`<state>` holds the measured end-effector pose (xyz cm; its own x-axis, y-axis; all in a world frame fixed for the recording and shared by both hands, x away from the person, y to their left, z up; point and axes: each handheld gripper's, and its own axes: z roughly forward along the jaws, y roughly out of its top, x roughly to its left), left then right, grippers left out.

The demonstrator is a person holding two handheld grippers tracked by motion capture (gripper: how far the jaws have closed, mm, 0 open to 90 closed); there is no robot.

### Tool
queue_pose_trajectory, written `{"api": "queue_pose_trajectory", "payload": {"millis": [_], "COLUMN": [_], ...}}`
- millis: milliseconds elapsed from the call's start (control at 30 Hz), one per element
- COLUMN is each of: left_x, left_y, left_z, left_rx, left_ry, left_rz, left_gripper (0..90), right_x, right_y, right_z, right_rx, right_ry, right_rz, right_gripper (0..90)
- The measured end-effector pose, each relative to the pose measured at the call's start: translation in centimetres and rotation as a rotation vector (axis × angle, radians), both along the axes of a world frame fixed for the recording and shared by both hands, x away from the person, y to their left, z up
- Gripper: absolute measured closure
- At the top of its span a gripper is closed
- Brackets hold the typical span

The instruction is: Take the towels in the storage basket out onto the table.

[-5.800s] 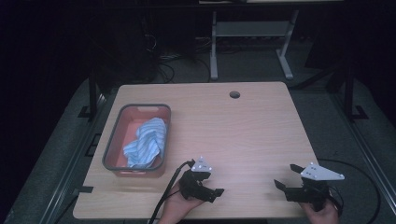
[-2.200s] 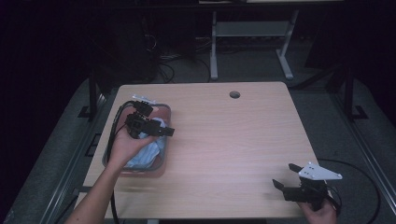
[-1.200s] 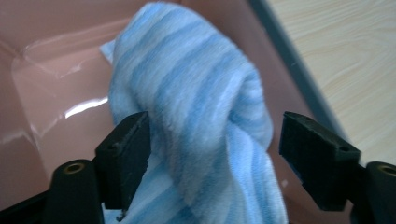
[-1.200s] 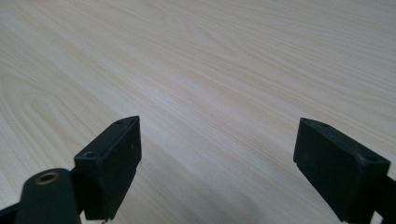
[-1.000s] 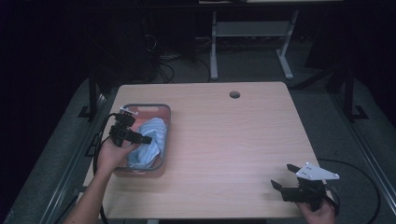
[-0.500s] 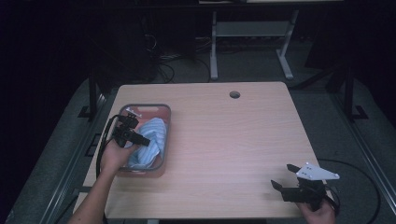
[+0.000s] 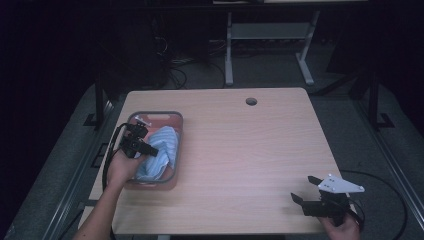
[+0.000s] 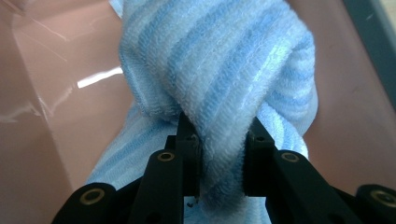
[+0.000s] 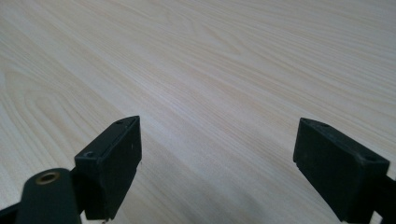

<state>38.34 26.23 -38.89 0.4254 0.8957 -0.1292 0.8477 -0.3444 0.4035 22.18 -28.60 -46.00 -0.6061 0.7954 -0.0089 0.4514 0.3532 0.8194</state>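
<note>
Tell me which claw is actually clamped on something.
The left claw: its jaws pinch a fold of the blue striped towel in the pink bin. The right claw gapes open over bare table.

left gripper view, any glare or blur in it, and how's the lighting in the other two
Left gripper view: a white glare streak on the pink tray wall; the blue striped towel is sharp, the left gripper a little soft at the bottom edge. High view: the room is dark around the lit table. Right gripper view: even light, no glare, and the right gripper looks slightly blurred.
</note>
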Motion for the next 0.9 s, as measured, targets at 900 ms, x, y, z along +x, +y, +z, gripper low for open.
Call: {"api": "queue_pose_trajectory", "payload": {"millis": [900], "left_x": [-1.2], "left_y": [1.9], "left_z": [2.6], "left_rx": [-0.181], "left_ry": [-0.117], "left_rz": [0.041], "left_gripper": [74.3], "right_x": [0.2], "right_y": [-0.2], "right_z": [0.1], "right_rx": [0.019], "right_ry": [-0.002], "right_rz": [-0.024], "right_gripper": [14.8]}}
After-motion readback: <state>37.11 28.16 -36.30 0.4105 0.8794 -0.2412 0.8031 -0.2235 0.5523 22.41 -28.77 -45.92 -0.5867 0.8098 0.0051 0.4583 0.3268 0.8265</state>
